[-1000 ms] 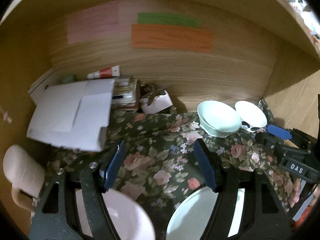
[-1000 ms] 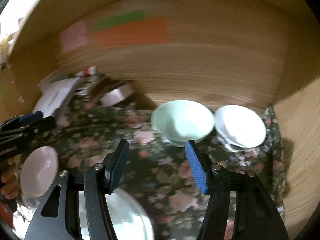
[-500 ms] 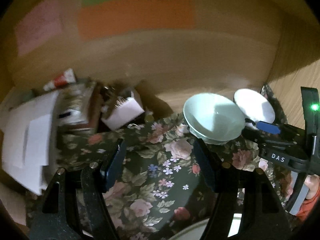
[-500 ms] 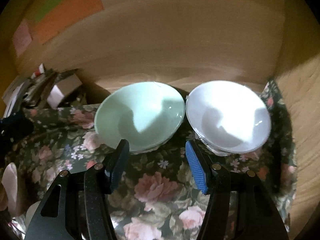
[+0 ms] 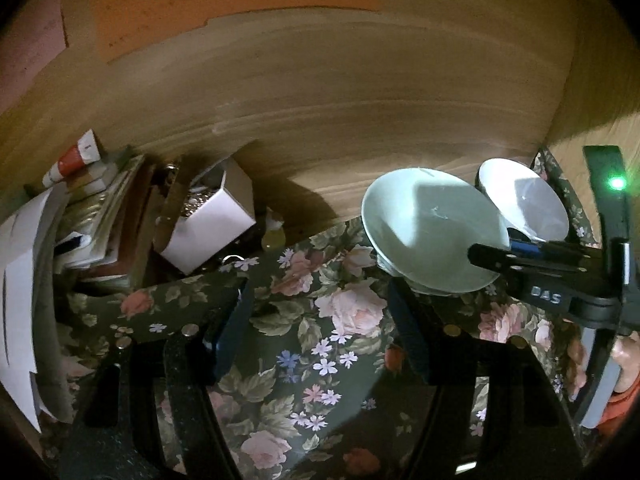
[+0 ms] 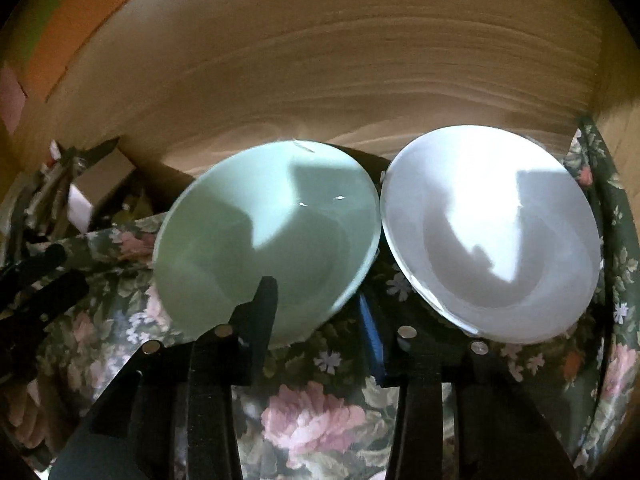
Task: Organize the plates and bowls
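At the green bowl (image 6: 264, 236), the right gripper (image 6: 316, 316) has narrowed astride its rim.

Black hand-held gripper (image 6: 318, 312), blue pads (image 6: 370, 330), silver screws

Two bowls are counted: one green bowl (image 6: 266, 236) and, at its three o'clock, one white bowl (image 6: 492, 232).

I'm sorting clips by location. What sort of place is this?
Probably a home desk or shelf nook: wood panel walls, a floral cloth, stacked books and papers, plus a green bowl and white bowl.
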A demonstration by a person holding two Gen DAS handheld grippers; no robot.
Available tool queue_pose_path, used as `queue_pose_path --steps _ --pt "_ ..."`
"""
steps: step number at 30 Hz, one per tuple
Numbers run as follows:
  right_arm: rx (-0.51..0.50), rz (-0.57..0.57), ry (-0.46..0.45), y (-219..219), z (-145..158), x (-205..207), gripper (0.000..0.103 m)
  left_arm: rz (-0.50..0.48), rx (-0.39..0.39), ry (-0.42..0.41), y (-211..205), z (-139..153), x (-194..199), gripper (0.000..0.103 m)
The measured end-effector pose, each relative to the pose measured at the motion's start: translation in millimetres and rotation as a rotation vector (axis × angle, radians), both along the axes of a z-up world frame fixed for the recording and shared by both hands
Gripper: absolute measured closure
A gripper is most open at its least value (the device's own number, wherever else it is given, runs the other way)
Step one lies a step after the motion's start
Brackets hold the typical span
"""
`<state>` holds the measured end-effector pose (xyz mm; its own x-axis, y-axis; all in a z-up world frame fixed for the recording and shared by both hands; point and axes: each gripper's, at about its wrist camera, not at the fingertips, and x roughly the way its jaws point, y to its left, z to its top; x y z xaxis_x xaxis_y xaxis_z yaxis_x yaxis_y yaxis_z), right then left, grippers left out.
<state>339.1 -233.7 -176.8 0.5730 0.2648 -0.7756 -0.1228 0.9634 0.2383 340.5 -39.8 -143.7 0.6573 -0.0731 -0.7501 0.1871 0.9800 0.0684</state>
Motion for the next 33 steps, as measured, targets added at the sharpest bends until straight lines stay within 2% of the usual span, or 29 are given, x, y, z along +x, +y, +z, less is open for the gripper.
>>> queue_pose_path --steps 3,7,13,22,26,28,30,33 --pt "-0.027 0.004 -0.006 4.7 -2.1 2.6 0.072 -0.005 -0.009 0.009 -1.3 -4.3 1.9 0.033" --pt "-0.055 0.062 -0.01 12.3 -0.4 1.1 0.08 -0.011 -0.028 0.04 -0.7 -11.7 6.0 0.033" --pt "-0.064 0.148 -0.005 24.1 2.4 -13.2 0.082 0.01 -0.031 0.092 2.3 -22.2 10.1 0.035" --pt "-0.05 0.273 0.034 45.1 11.5 -54.9 0.082 0.031 -0.049 0.212 9.6 -39.2 7.7 0.052" --pt "-0.071 0.25 0.024 45.9 18.4 -66.0 0.081 0.037 -0.046 0.236 12.5 -45.3 6.0 0.061" --pt "-0.054 0.233 0.018 41.1 16.5 -60.6 0.076 0.029 -0.048 0.25 10.9 -48.3 5.2 0.063" --pt "-0.022 0.214 0.023 37.3 16.9 -54.8 0.075 0.016 -0.04 0.253 7.4 -51.2 3.0 0.072" --pt "0.002 0.186 0.029 30.9 13.8 -46.7 0.075 0.011 -0.031 0.25 3.4 -53.9 3.6 0.074"
